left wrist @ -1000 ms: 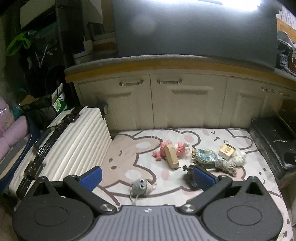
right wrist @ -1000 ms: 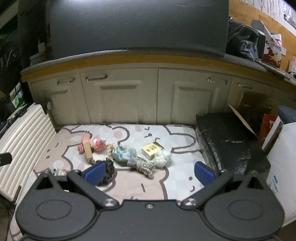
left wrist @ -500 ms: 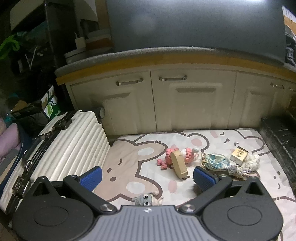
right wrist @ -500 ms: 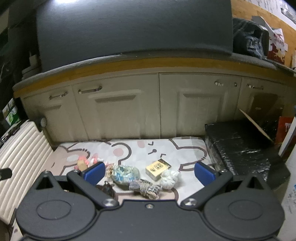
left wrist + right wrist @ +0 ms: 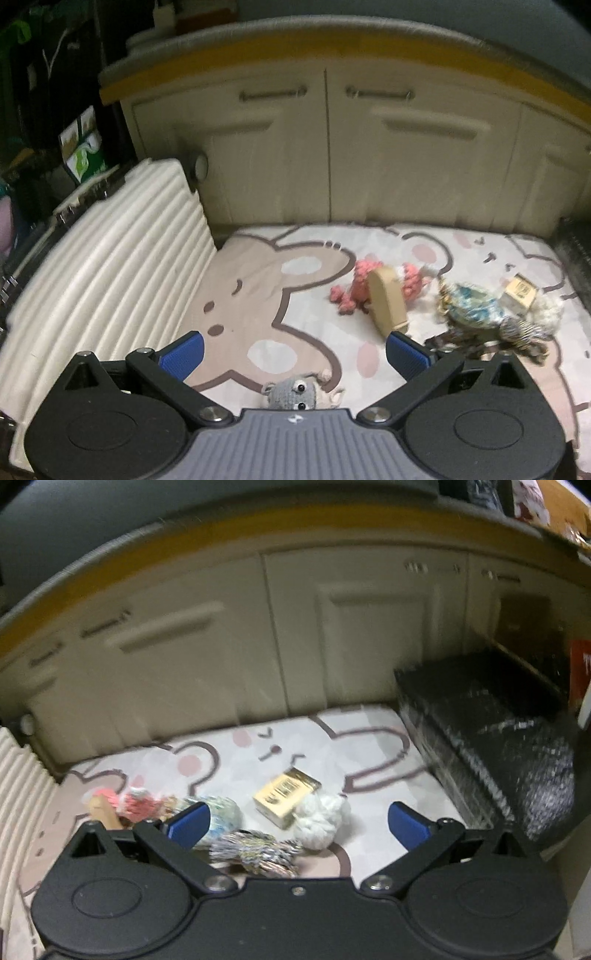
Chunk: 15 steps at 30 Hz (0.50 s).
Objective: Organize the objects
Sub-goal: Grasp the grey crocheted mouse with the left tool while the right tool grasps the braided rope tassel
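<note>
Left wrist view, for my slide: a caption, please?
Open left gripper above a grey knitted mouse on a cartoon-print mat, toys beyond.

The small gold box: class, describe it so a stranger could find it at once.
Start at the cartoon-print mat below the cream cabinets. In the cluster of soft toys, the small gold box lies beside a white fluffy ball. It alone is hard-edged and printed.

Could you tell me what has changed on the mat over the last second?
Both grippers, left and right, moved over the mat, open and empty throughout; the grey mouse toy now shows low between the left gripper's fingers. The toys and yellow box lie unmoved.
</note>
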Available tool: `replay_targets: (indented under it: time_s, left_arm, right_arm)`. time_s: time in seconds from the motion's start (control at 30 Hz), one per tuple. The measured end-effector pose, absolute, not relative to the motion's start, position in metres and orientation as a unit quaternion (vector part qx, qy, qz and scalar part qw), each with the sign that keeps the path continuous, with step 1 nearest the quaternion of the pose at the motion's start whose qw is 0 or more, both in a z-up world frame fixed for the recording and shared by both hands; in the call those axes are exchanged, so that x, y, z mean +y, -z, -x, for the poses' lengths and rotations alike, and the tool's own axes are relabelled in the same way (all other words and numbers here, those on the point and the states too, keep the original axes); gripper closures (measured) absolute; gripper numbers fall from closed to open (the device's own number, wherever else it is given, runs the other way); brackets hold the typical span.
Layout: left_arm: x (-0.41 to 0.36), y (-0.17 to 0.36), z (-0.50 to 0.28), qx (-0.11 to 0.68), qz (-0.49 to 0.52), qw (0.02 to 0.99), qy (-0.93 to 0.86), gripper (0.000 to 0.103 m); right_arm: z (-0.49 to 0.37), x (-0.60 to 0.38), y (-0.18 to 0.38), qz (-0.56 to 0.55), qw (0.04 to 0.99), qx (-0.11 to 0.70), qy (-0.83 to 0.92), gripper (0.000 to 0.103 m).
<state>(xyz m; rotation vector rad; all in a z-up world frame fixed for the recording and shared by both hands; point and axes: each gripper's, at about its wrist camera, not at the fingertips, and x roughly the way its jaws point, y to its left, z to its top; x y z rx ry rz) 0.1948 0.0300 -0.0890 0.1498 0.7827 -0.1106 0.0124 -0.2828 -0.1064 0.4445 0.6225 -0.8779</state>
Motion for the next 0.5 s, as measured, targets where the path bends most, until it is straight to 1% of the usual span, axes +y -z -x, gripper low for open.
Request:
replay_targets:
  time_s: [0.27,0.5]
  left_arm:
    - [0.040,0.141,-0.221,0.419,-0.067,0.905,0.043,0.000]
    - [0.037,0.182,-0.232,0.437,-0.078,0.895,0.043,0.000]
  right_arm:
    - [-0.027,-0.303,0.148,-0.231,0.815,0.324,0.421,0.000]
    - [-0.040,-0.312,0.169,-0.246,0.802,0.342,0.423,0.000]
